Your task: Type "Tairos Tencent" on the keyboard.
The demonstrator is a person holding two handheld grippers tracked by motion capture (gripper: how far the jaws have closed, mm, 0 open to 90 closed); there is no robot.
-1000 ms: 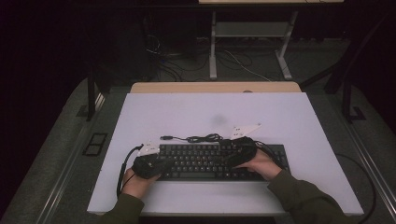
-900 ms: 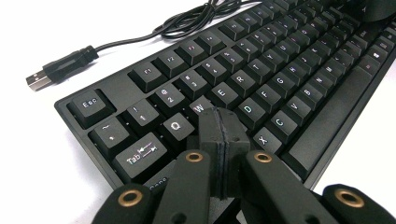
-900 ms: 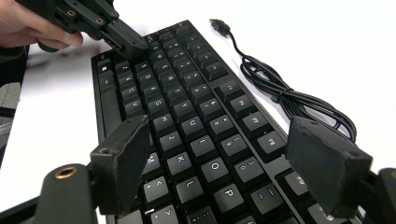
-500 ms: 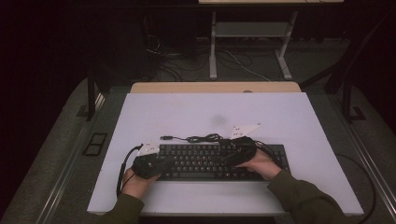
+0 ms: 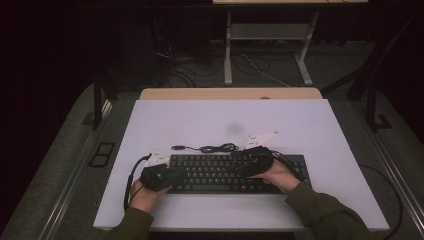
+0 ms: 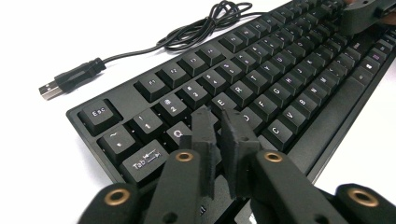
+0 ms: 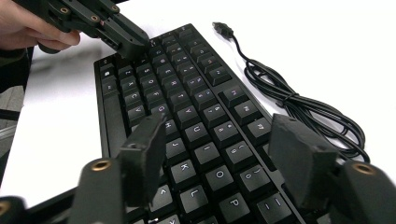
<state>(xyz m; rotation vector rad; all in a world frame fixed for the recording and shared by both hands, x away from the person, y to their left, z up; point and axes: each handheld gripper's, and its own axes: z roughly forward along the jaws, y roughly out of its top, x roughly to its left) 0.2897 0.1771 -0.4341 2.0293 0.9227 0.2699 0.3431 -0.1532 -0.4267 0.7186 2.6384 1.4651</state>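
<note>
A black keyboard (image 5: 220, 172) lies on the white table, its coiled cable (image 5: 215, 148) and USB plug (image 5: 176, 147) loose behind it. My left gripper (image 5: 175, 175) hovers over the keyboard's left end. In the left gripper view its jaws (image 6: 218, 119) stand a narrow slit apart above the Q and W keys, having just been opening, with nothing between them. My right gripper (image 5: 250, 162) is over the right half of the keys. Its jaws (image 7: 219, 135) stand wide apart and have just been closing, with only keys beneath them.
The white table top (image 5: 200, 115) has free room behind and to both sides of the keyboard. A wooden strip (image 5: 230, 93) borders its far edge. Desk legs and cables (image 5: 260, 70) lie on the dark floor beyond. My left gripper (image 7: 126, 39) shows at the far end in the right gripper view.
The grey plate on my right gripper sits slightly higher than a second ago. Both hands stay where they were over the keyboard.
</note>
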